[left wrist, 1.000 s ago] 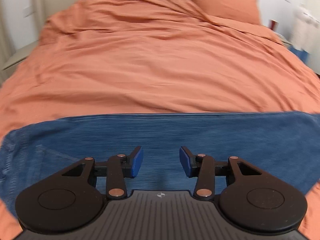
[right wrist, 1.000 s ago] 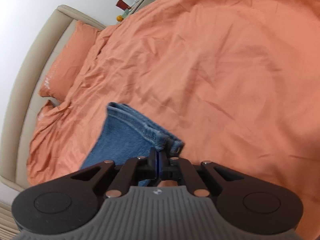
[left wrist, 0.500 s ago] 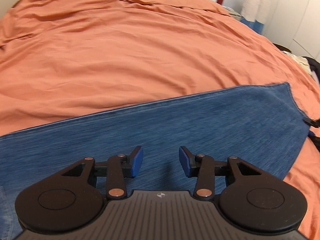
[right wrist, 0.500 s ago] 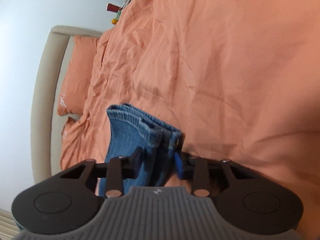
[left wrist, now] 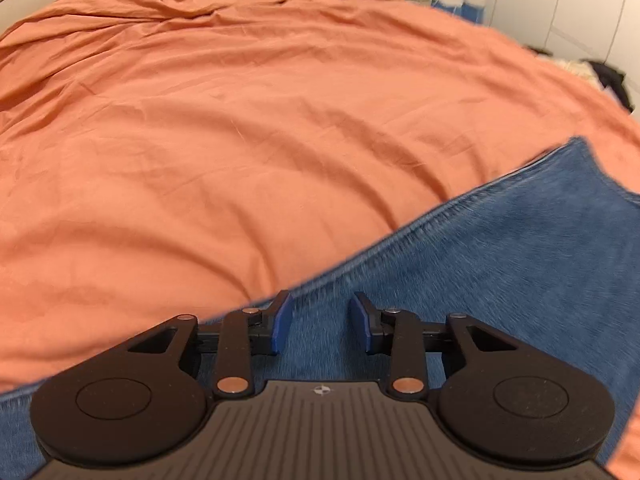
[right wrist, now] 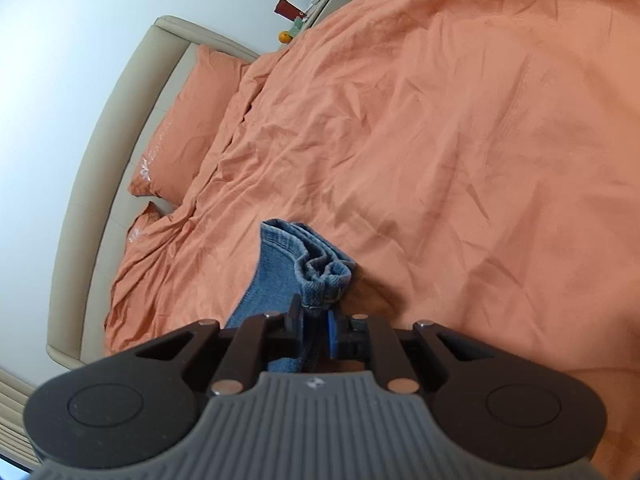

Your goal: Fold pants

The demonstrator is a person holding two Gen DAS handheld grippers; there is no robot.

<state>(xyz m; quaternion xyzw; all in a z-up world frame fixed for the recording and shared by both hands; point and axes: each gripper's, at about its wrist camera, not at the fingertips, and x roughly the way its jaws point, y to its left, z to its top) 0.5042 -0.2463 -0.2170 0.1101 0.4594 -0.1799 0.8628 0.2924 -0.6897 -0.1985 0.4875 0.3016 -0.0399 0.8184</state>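
Note:
Blue denim pants [left wrist: 500,264] lie flat on the orange duvet [left wrist: 240,120], running from the lower left to the right edge of the left wrist view. My left gripper [left wrist: 320,324] is open and empty, hovering over the pants near their far edge. In the right wrist view, my right gripper [right wrist: 314,328] is shut on the bunched hem end of the pants [right wrist: 308,264], holding it above the duvet [right wrist: 460,160].
An orange pillow [right wrist: 188,132] and beige headboard [right wrist: 108,140] stand at the head of the bed. A nightstand with small items [right wrist: 296,28] is beyond it. Dark clothing [left wrist: 612,80] lies off the bed's right side.
My right gripper opened half a second ago and has closed again on the pants hem. My left gripper has swung right along the pants, staying open.

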